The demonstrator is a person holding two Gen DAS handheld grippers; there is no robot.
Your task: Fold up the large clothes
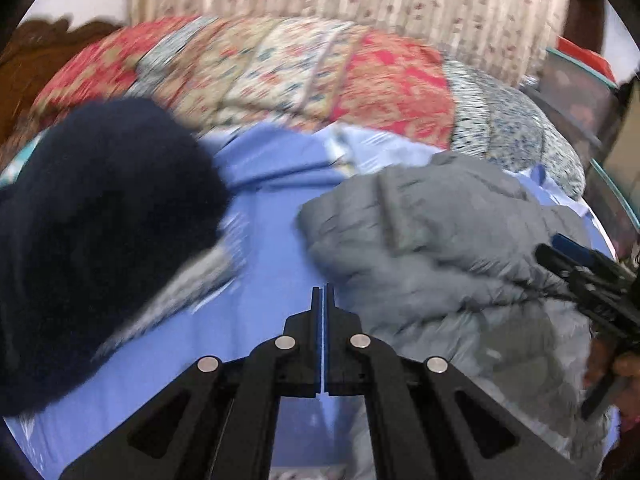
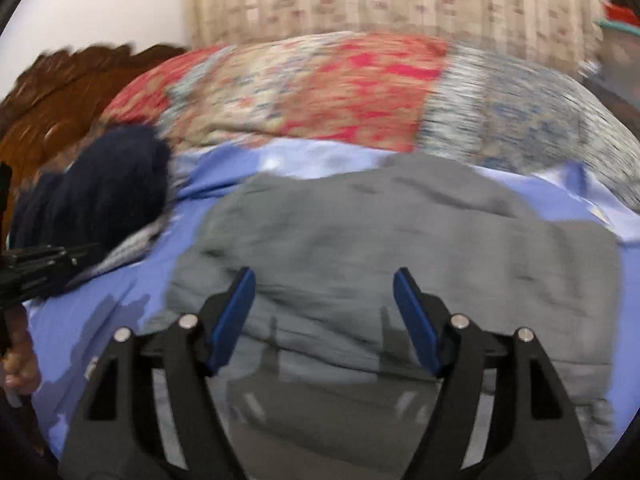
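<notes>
Grey padded jacket (image 2: 380, 240) on blue sheet (image 1: 272, 264); right gripper (image 2: 324, 292) jaws apart above it.

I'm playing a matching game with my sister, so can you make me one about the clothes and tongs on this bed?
Things:
1. grey jacket
2. dark blue sweater
3. left tongs
4. right tongs

States:
a. wide open
b. shut with nothing between them
c. lying under the open tongs
d. heaped at the left side of the blue sheet

Pairs: 1-c, 2-d, 3-b, 4-a
</notes>
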